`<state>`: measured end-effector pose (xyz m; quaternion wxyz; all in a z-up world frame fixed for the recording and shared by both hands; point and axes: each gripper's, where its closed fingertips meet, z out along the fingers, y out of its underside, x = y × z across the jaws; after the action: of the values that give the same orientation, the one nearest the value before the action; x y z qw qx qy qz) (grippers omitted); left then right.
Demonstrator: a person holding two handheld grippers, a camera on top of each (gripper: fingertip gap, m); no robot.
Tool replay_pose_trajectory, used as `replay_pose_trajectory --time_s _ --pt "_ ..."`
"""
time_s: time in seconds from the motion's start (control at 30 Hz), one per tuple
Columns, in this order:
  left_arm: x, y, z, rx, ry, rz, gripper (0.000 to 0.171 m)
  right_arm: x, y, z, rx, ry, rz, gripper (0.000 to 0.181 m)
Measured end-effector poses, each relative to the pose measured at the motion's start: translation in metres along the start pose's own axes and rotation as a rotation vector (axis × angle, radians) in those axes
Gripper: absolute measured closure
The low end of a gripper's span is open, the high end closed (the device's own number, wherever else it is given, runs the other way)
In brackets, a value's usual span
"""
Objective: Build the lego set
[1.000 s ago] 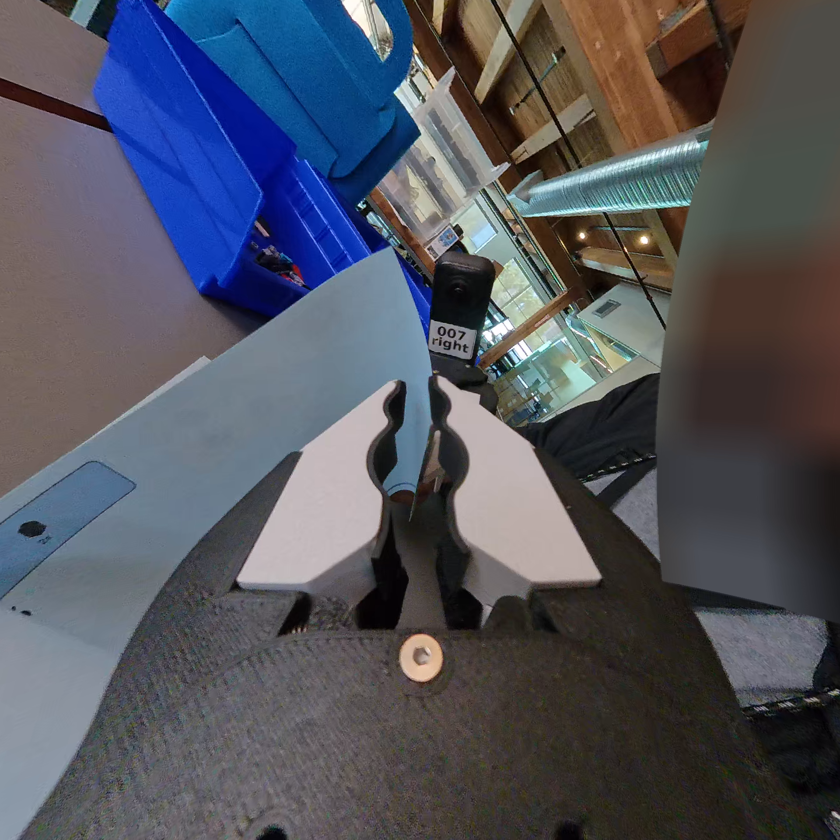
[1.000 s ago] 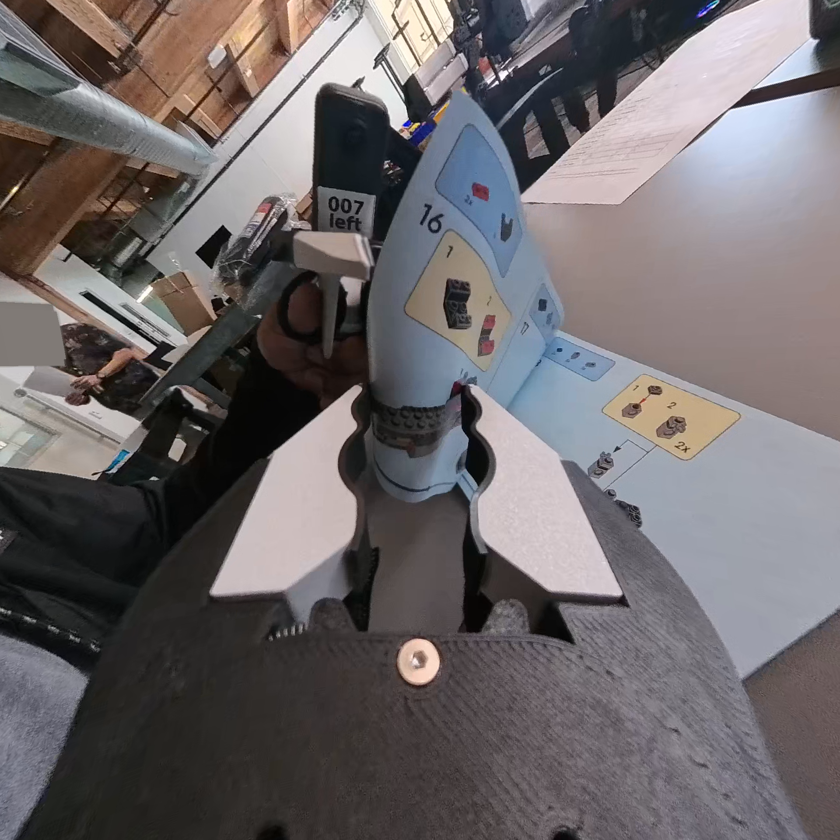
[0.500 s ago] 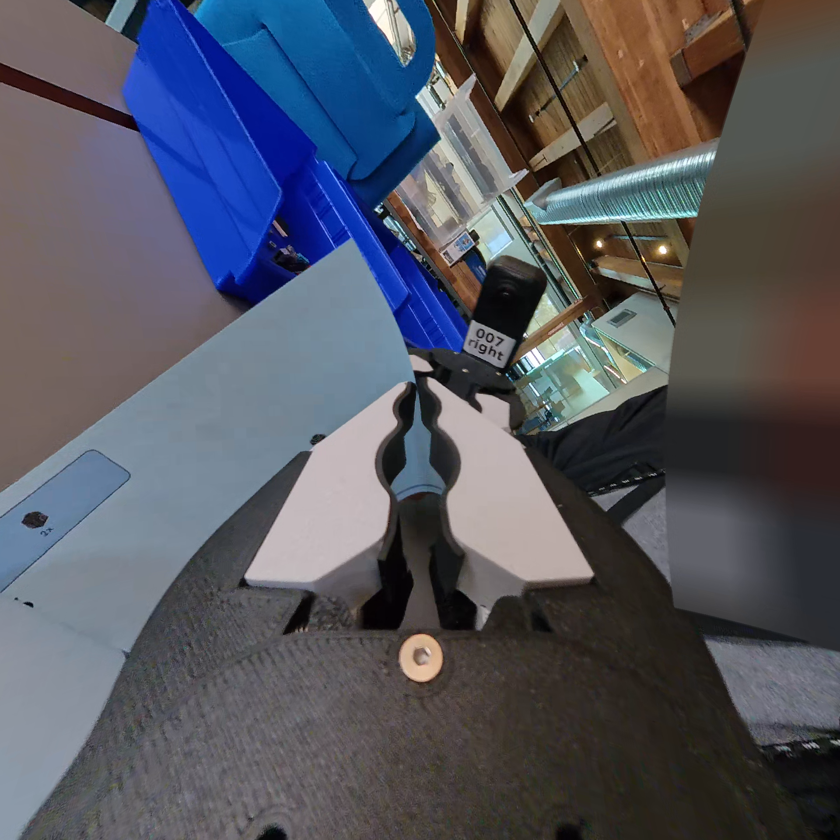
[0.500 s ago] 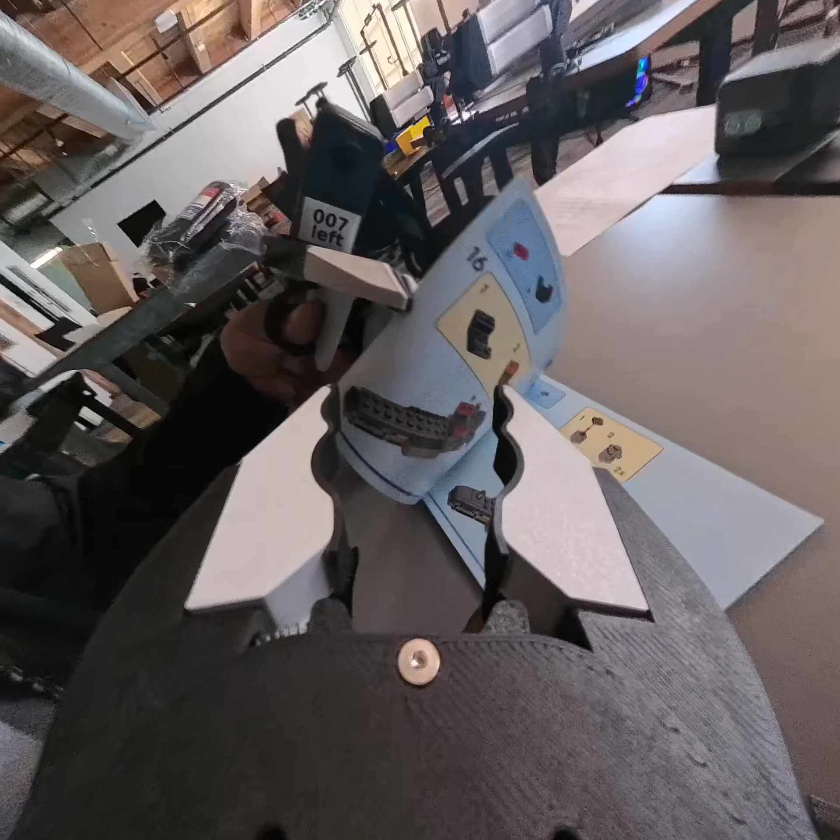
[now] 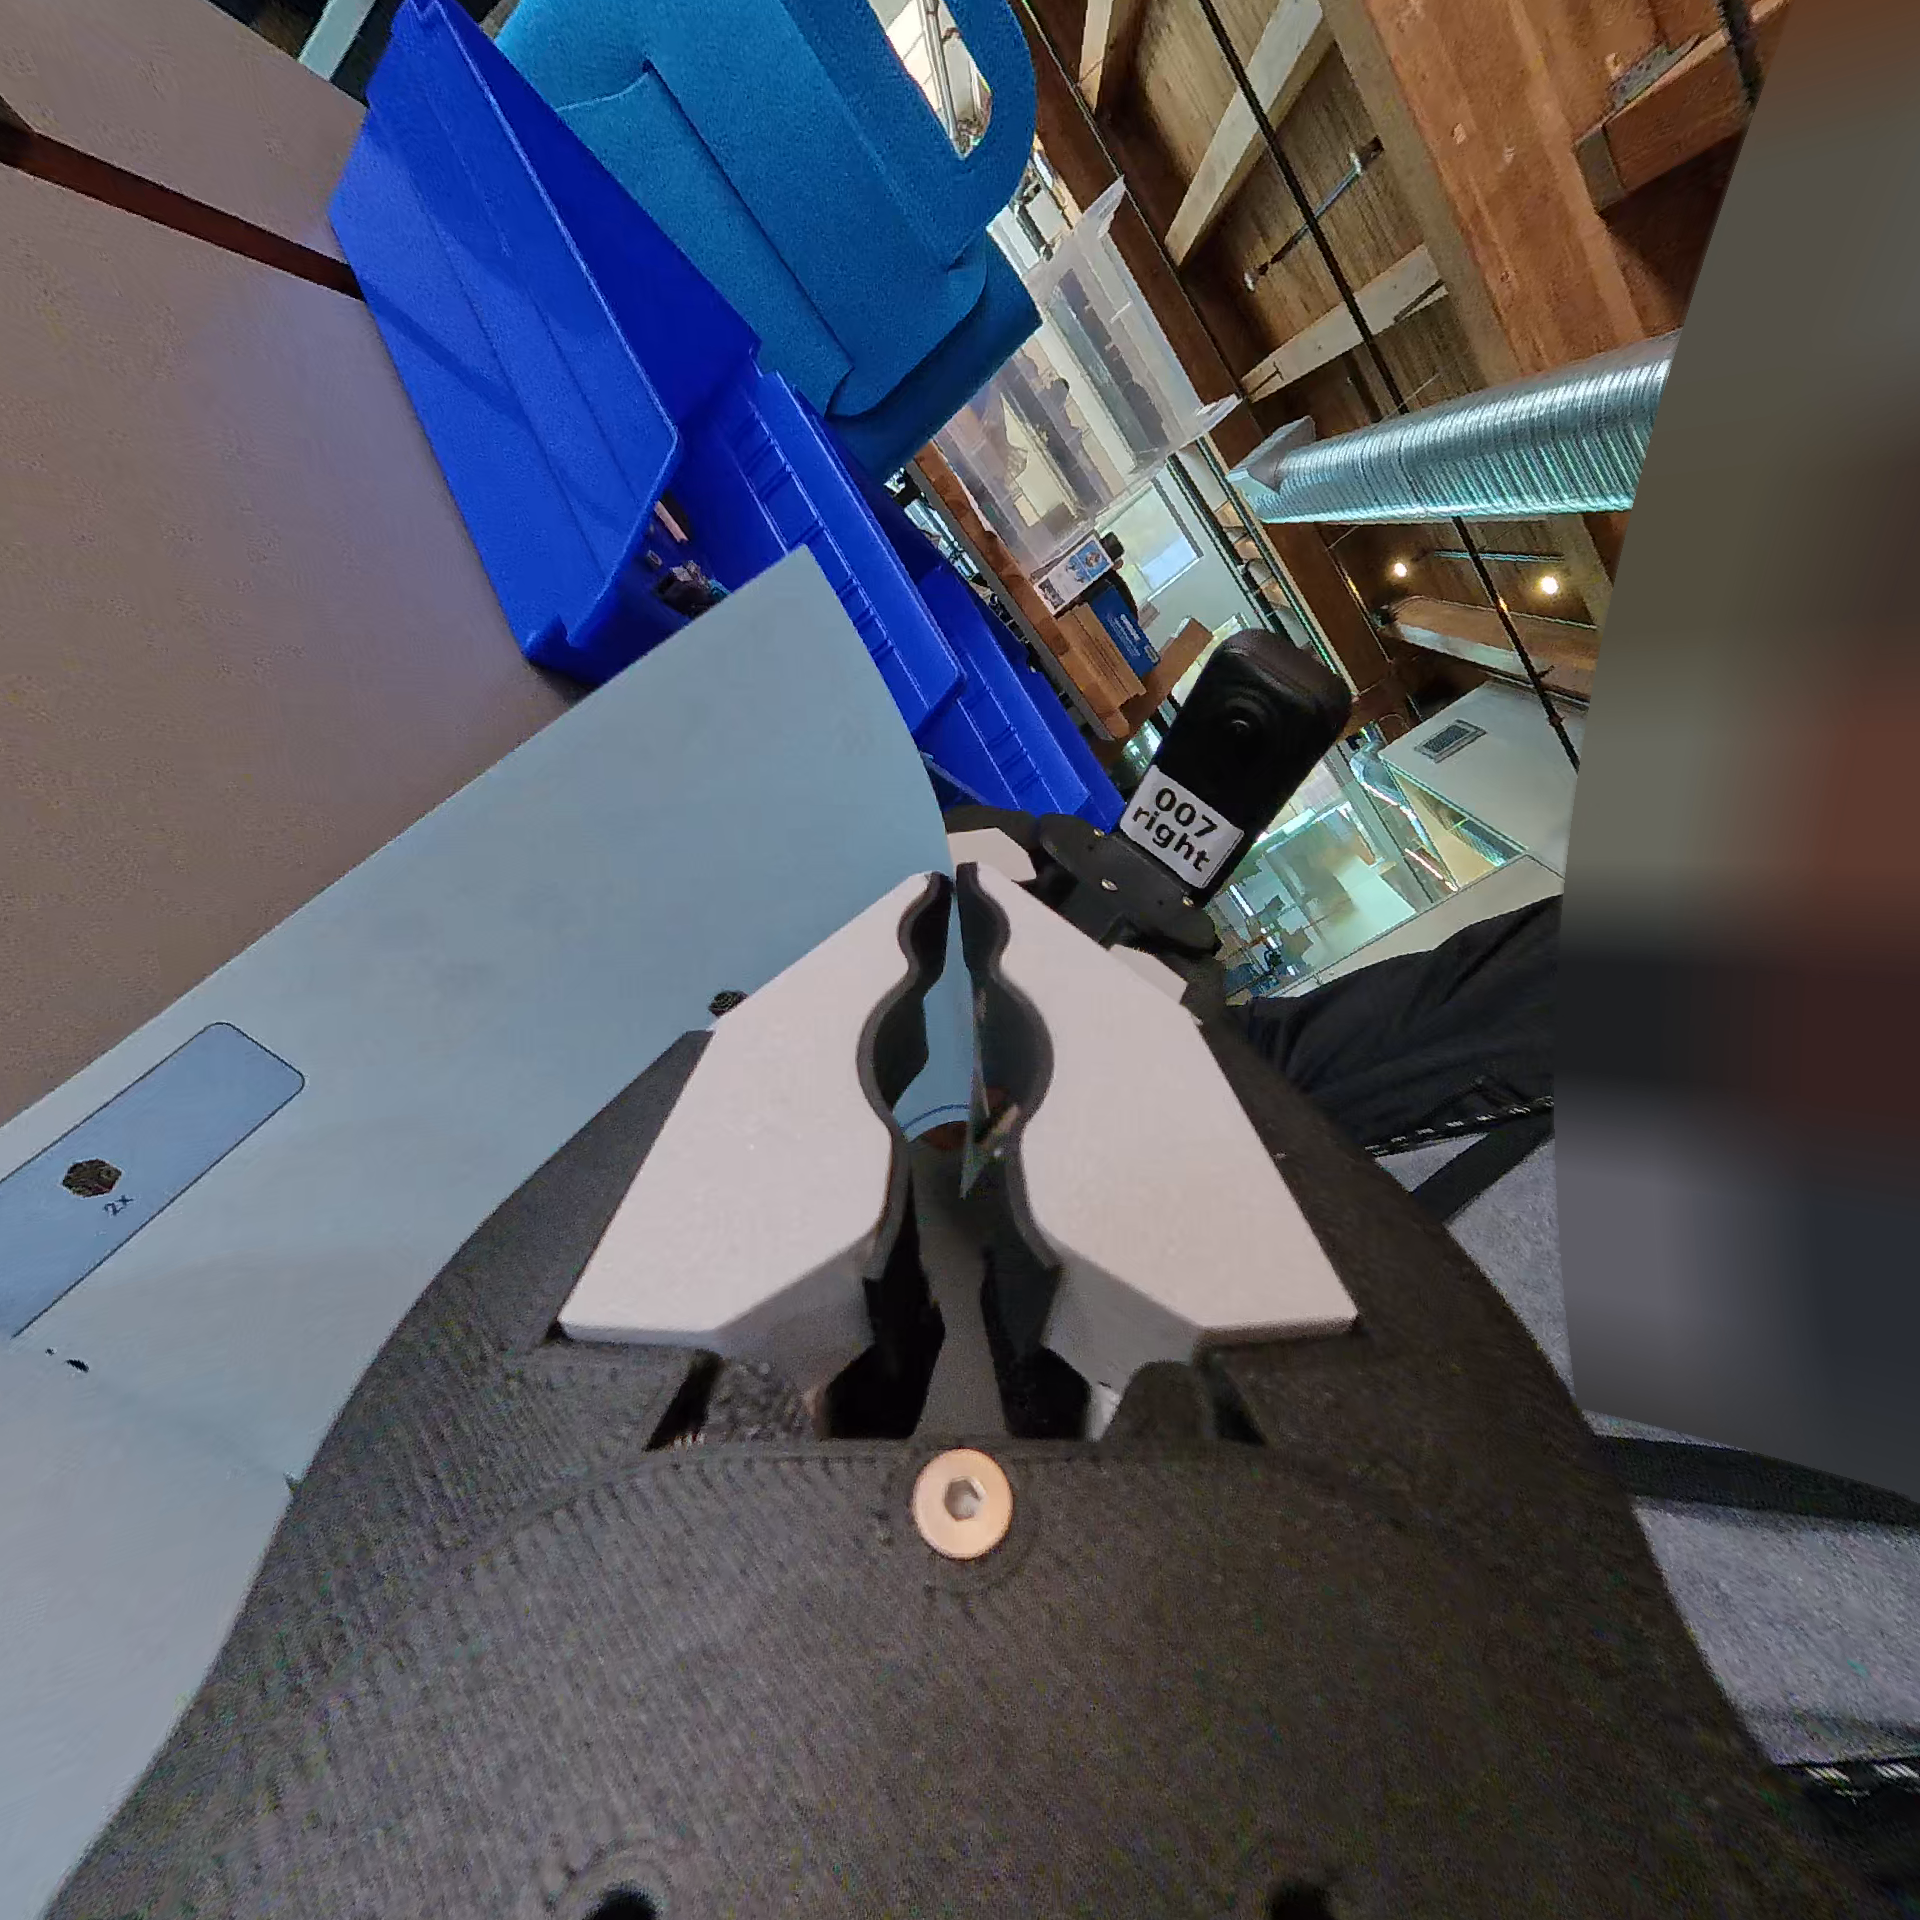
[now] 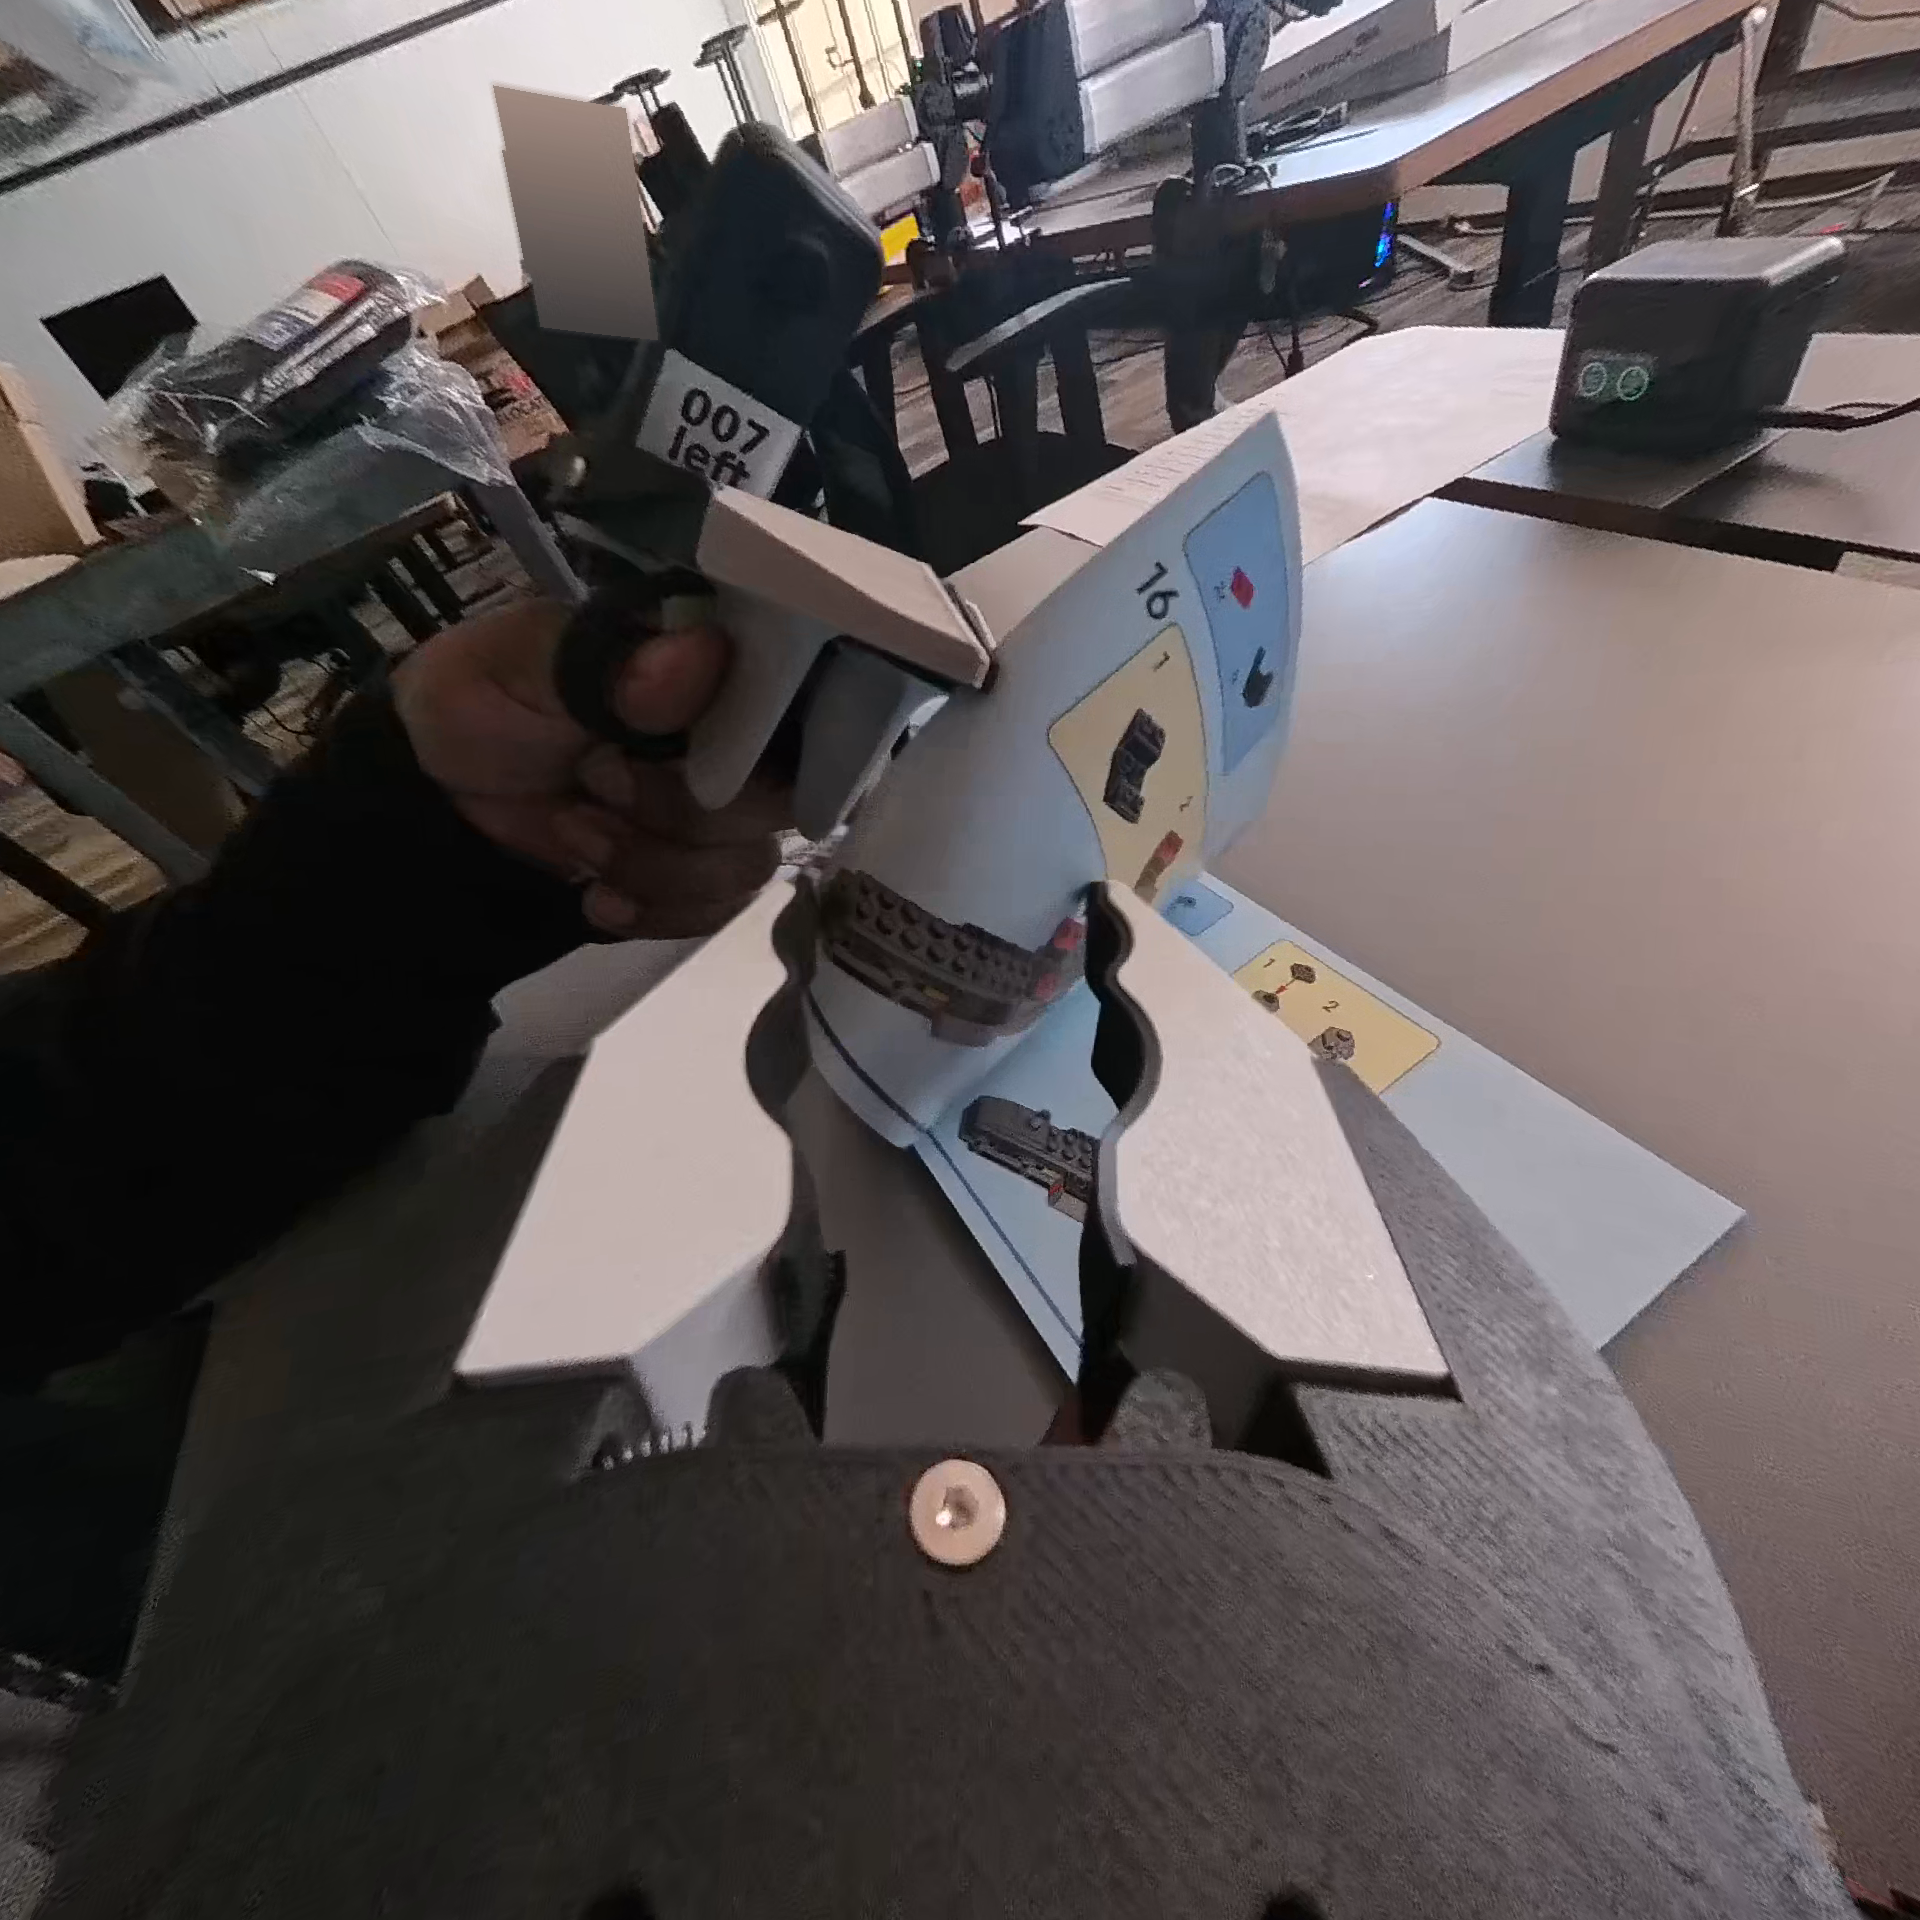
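The pale blue instruction booklet [image 6: 1455,1143] lies open on the brown table [image 6: 1558,779]. One page [image 6: 1039,727] is lifted and curls upward. My left gripper [image 5: 954,883] is shut on the edge of that page [image 5: 520,987]. In the right wrist view, the left gripper [image 6: 982,665] pinches the page's upper left edge, with a hand [image 6: 540,748] on its handle. My right gripper [image 6: 945,899] is open. The page's lower part shows between its fingers, with no grip on it. No loose bricks are in view.
Blue storage bins [image 5: 520,364] stand on the table beyond the booklet in the left wrist view. A black box-shaped device [image 6: 1704,332] sits at the far right of the table. Chairs and other tables stand behind. Only a small space, under 4 cm, lies between the two pairs of fingers.
My left gripper closed on the page edge and swung it up and over to the right. My right gripper opened wider and no longer holds the page.
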<state>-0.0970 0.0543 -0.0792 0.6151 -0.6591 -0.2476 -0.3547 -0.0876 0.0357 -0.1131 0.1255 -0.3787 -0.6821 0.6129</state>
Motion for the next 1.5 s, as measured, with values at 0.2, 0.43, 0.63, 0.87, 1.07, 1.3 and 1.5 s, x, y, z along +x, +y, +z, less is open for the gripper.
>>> replay_pose_trajectory --time_s 0.2,0.43,0.63,0.87,1.07,1.3,1.5 --pt "0.001 0.001 -0.001 -0.012 0.008 0.001 0.17 0.001 -0.004 -0.003 0.022 -0.015 0.027 0.142" --pt "0.001 0.0 -0.003 -0.008 0.018 -0.007 0.17 0.002 -0.006 -0.005 0.043 -0.071 0.116 0.149" --pt "0.003 0.0 -0.002 -0.007 0.039 -0.009 0.169 0.002 -0.008 -0.007 0.053 -0.097 0.147 0.15" --pt "0.008 0.006 0.002 -0.046 0.051 0.019 0.164 -0.001 -0.009 -0.007 0.055 -0.13 0.173 0.149" --pt "0.01 0.009 0.002 -0.057 0.056 0.048 0.171 0.001 -0.009 -0.008 0.054 -0.132 0.18 0.147" --pt "0.004 0.005 -0.001 -0.034 0.029 0.031 0.171 0.009 -0.014 -0.012 0.071 -0.087 0.152 0.144" --pt "0.0 0.004 0.0 -0.025 0.014 0.02 0.171 0.013 -0.02 -0.017 0.098 -0.037 0.088 0.145"
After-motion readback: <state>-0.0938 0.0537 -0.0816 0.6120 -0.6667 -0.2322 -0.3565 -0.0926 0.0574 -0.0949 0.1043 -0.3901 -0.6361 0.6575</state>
